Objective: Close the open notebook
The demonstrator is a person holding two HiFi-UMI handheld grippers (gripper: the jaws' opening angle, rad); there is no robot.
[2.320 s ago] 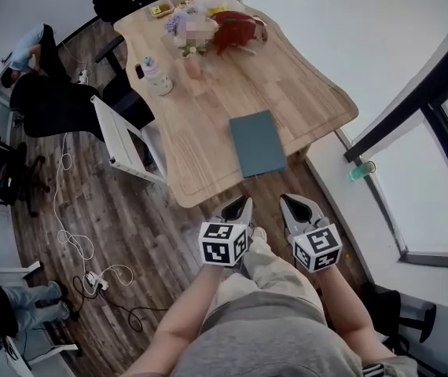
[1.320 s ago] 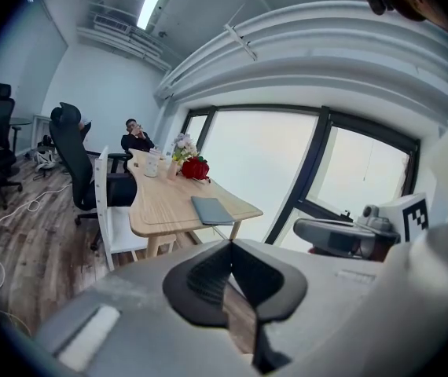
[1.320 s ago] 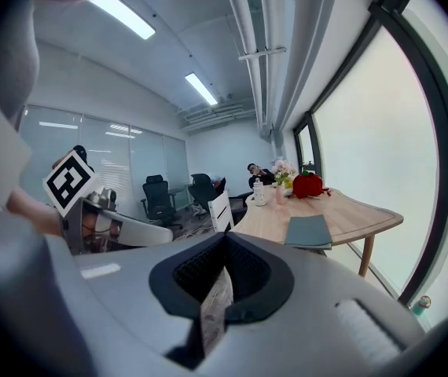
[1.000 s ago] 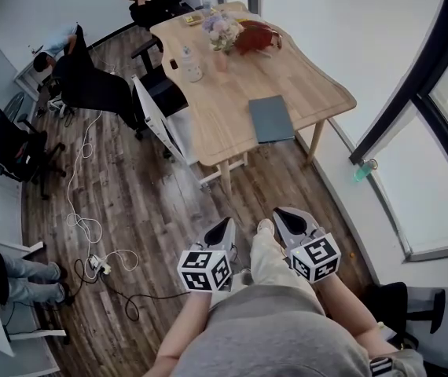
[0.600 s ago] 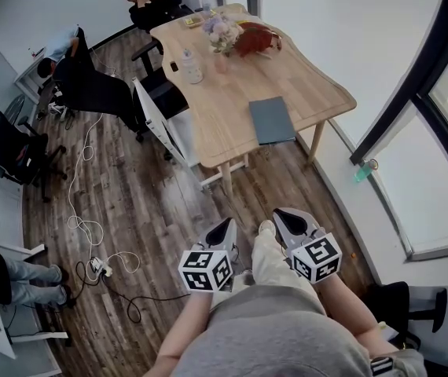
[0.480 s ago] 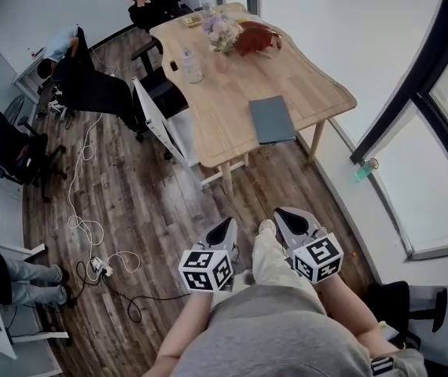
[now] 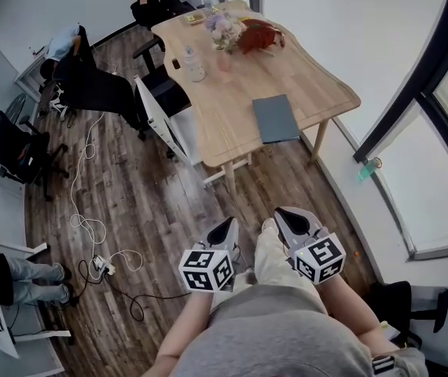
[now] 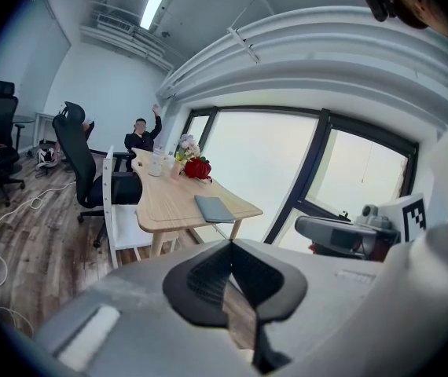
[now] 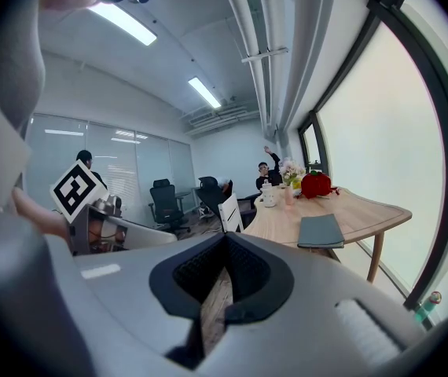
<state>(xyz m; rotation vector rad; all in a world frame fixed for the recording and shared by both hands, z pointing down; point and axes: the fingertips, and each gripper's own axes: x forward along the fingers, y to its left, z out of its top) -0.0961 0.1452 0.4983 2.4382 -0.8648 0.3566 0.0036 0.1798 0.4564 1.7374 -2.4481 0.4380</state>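
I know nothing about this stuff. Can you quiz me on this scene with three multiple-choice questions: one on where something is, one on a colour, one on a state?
1. Where is the notebook?
A. on the floor
B. on a chair
C. on the wooden table

2. What colour is its cover?
A. grey-blue
B. red
C. yellow

3. How do the jaws of the left gripper stand?
A. wide apart
B. together, empty
C. clamped on the notebook

Answers:
1 C, it lies flat near the table's end.
2 A, the cover reads grey-blue in every view.
3 B, its own view shows the jaws met with nothing between them.
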